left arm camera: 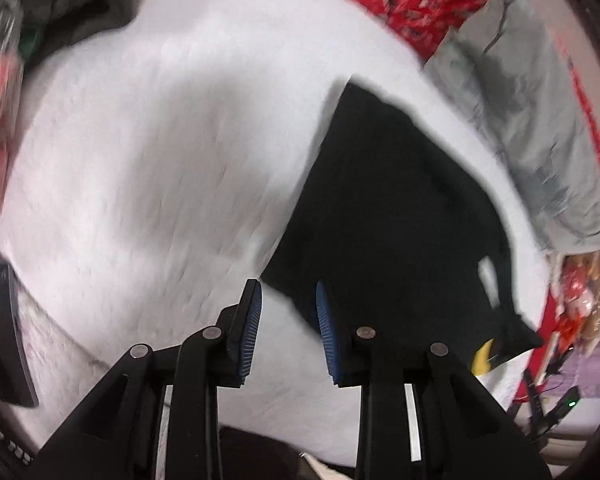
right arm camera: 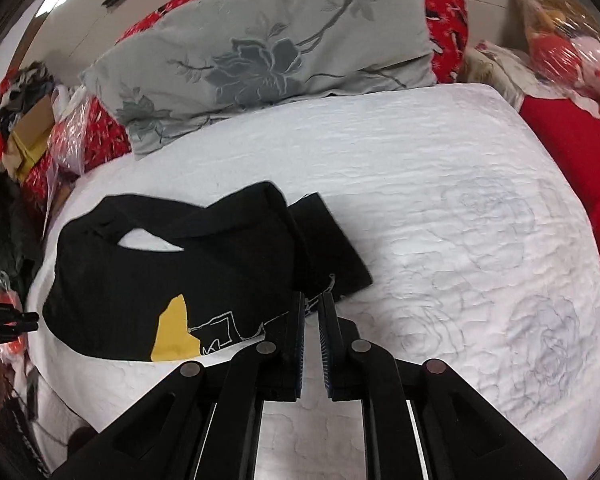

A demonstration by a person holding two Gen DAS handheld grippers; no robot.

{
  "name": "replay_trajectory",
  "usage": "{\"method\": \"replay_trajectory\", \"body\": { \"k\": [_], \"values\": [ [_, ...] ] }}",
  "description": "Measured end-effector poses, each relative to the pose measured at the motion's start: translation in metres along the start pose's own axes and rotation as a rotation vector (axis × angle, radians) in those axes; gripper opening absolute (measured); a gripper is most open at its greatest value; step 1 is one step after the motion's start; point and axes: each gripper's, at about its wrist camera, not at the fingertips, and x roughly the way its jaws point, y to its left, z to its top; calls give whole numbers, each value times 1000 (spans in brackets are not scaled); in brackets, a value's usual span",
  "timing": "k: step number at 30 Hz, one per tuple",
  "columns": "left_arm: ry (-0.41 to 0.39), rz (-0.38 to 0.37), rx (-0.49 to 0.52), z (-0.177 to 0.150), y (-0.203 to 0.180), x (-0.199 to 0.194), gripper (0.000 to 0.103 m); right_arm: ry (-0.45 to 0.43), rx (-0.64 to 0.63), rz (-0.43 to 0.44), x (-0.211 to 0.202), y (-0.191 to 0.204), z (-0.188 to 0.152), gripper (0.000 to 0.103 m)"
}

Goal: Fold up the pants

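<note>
The black pants [right arm camera: 188, 276] lie folded in a bundle on the white quilted bed [right arm camera: 440, 200], with a yellow patch [right arm camera: 172, 332] and white line print near the front edge. In the left wrist view the pants [left arm camera: 392, 216] lie to the right of centre, blurred. My left gripper [left arm camera: 288, 300] is open and empty, its fingertips over the pants' near corner. My right gripper [right arm camera: 312, 304] has its jaws nearly closed with a narrow gap, its tips at the pants' near edge, holding nothing that I can see.
A grey floral pillow [right arm camera: 268, 52] lies at the bed's far side, red patterned bedding [right arm camera: 448, 16] behind it. A red cushion [right arm camera: 580, 168] sits at the right. Plastic-wrapped bags [right arm camera: 568, 32] and clutter [right arm camera: 24, 112] stand around the bed. Dark clothing [left arm camera: 60, 4] lies top left.
</note>
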Motion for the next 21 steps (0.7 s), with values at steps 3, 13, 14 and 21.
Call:
{"method": "replay_trajectory", "body": {
  "k": [3,13,14,21],
  "values": [
    [1,-47,6,30,-17,-9,50,6,61,26,-3,-6,10,20],
    [100,-17,49,92,-49,36,61,81,205,94,44,-7,60,53],
    [107,-16,49,96,-50,42,61,98,199,113,51,-4,63,53],
    [173,-30,13,116,-58,84,61,141,87,104,78,18,65,52]
  ]
}}
